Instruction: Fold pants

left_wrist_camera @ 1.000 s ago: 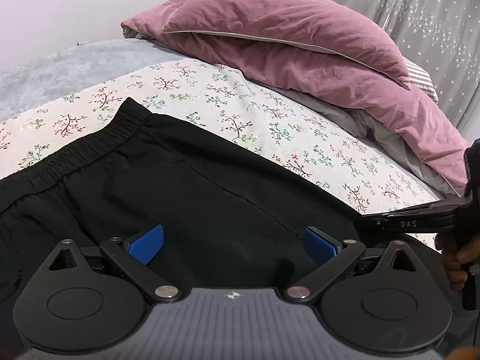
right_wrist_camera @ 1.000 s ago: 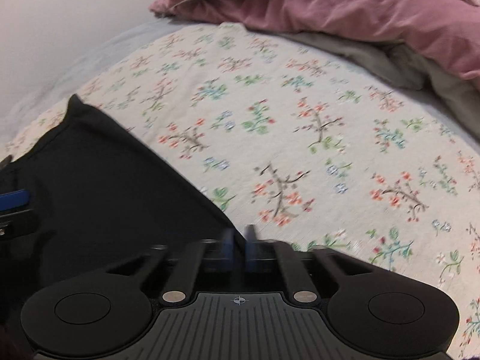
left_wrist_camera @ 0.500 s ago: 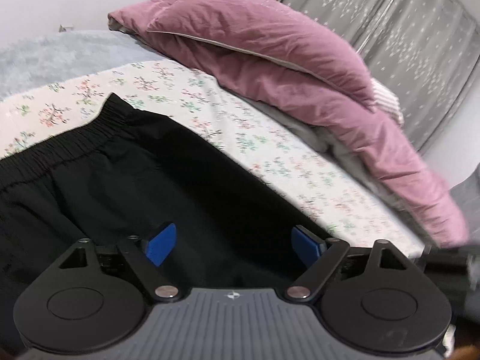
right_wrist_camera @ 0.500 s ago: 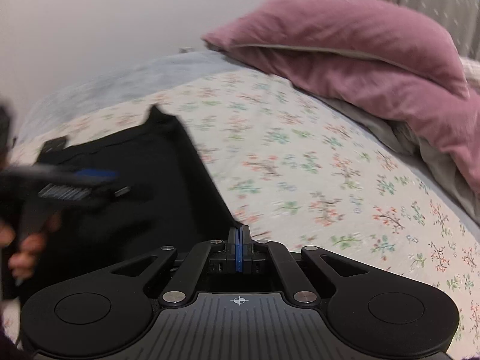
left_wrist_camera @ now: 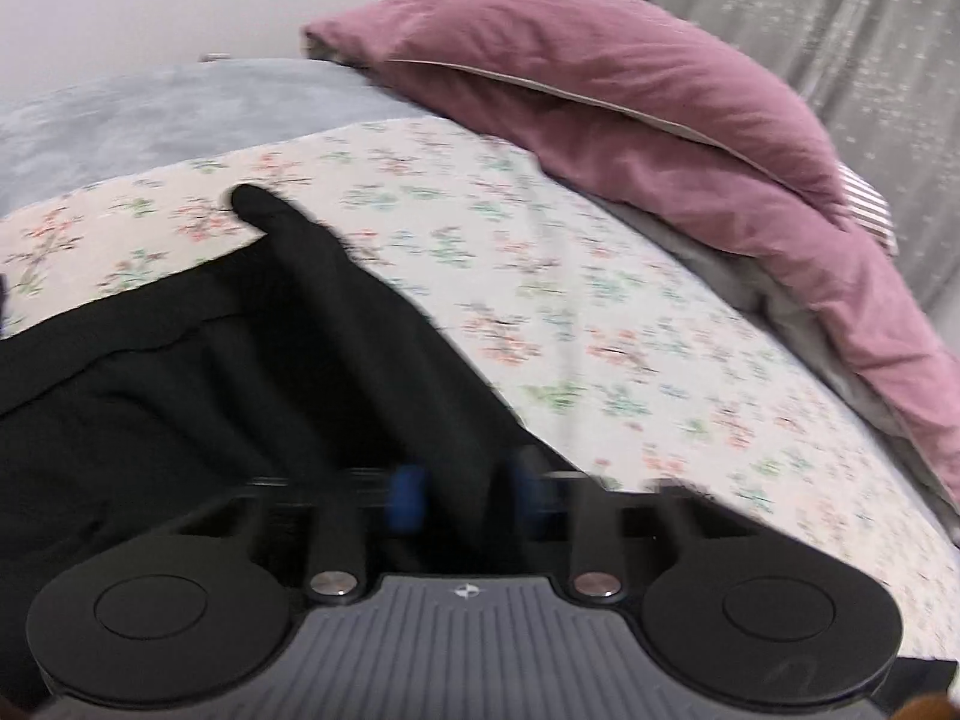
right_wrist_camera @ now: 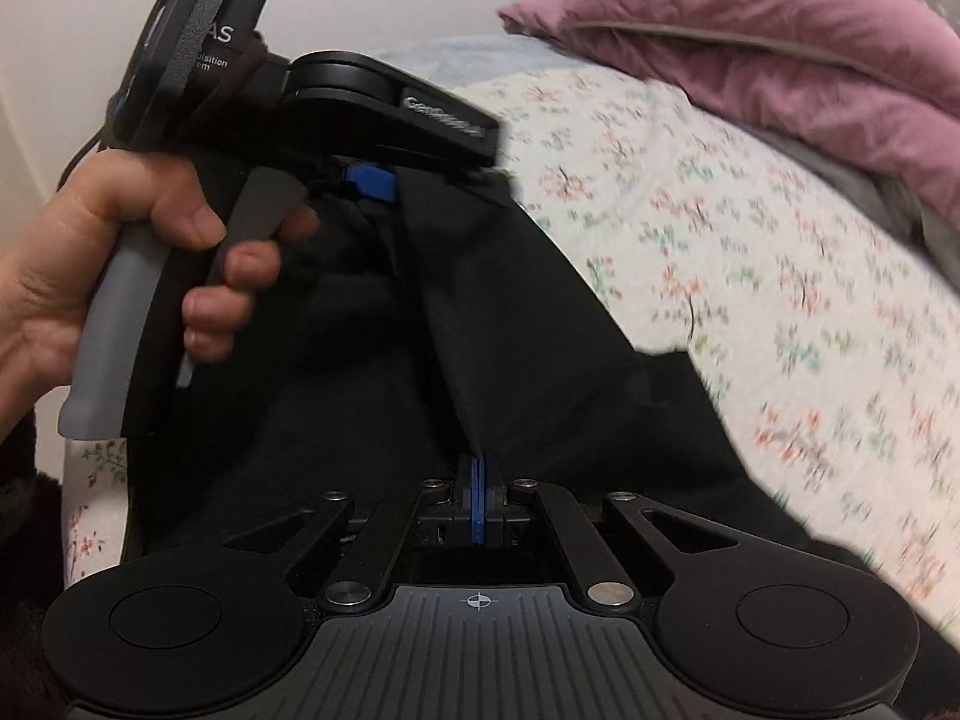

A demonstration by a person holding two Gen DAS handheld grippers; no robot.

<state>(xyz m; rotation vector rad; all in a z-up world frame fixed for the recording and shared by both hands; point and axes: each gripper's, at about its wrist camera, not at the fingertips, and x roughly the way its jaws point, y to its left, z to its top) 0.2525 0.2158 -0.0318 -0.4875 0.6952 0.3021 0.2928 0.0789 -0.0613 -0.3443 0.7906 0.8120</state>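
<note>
The black pants lie on the bed's floral sheet, filling the 9 o'clock half of the left wrist view, with one corner of the cloth raised to a point at about 11 o'clock. The left claw has just been closing, and a fold of the pants stands between its blue pads; the picture is blurred there, so the pads seem to pinch the cloth, though I can't swear to it. In the right wrist view the right claw is pressed together, and a ridge of the black cloth runs straight up from it toward 12 o'clock. At 10 o'clock there, the person's left hand squeezes the trigger of its handle. A mauve duvet is heaped at 1 o'clock, well apart from the pants, and a grey blanket lies at 10 o'clock.
</note>
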